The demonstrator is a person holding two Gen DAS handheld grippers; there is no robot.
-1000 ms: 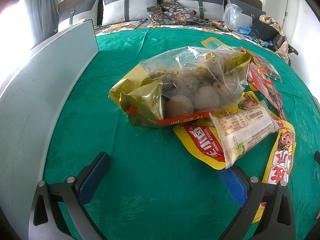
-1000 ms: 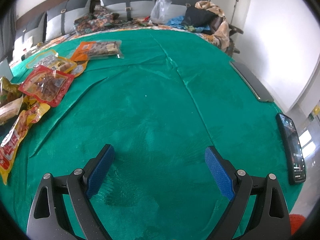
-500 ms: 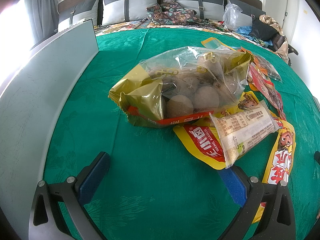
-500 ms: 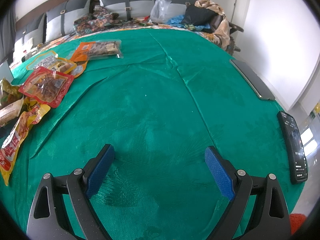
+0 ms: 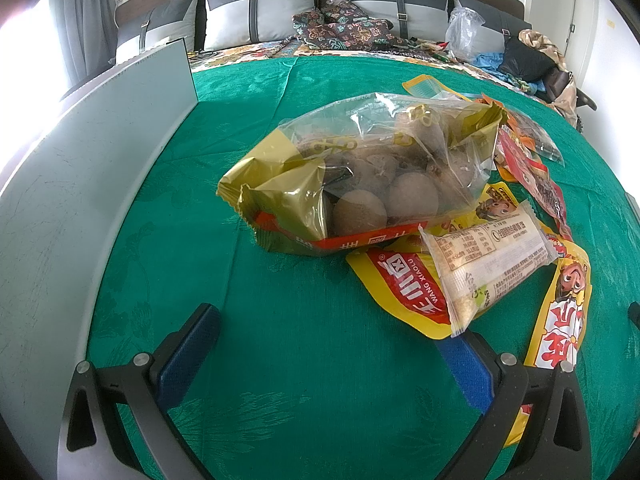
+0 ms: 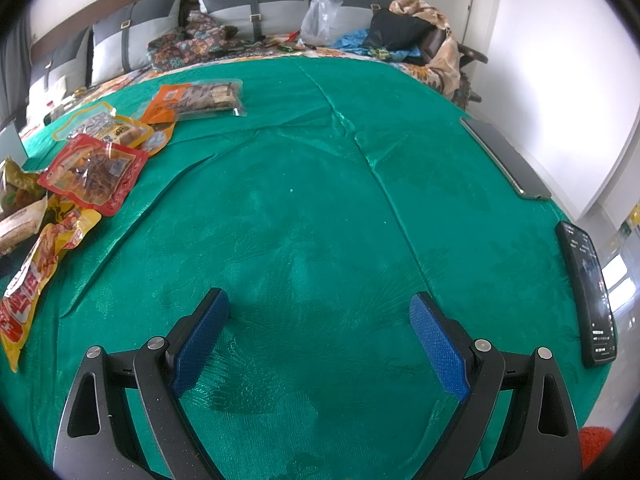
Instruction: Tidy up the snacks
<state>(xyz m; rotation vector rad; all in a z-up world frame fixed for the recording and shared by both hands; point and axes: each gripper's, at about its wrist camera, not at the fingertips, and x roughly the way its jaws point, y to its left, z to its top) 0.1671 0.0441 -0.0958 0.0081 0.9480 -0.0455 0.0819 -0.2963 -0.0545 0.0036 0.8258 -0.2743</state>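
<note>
R gripper [image 6: 319, 322] hovers w/ jaws spread wide over bare green cloth [image 6: 320, 200], nothing btwn the blue pads [image 6: 436, 336]. Snack packs bunched far left: red pack [image 6: 94, 174], orange pack [image 6: 198, 98] behind it, yellow pack [image 6: 34, 276] at edge. Black phone [image 6: 588, 280] lies at R edge.

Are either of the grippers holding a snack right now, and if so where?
Nothing is held. The left gripper and the right gripper are both open, with only green cloth between their fingers.

Bright daylight, blown-out window glare at far left (left wrist view), sharp focus, heavy fisheye bending at edges.
</note>
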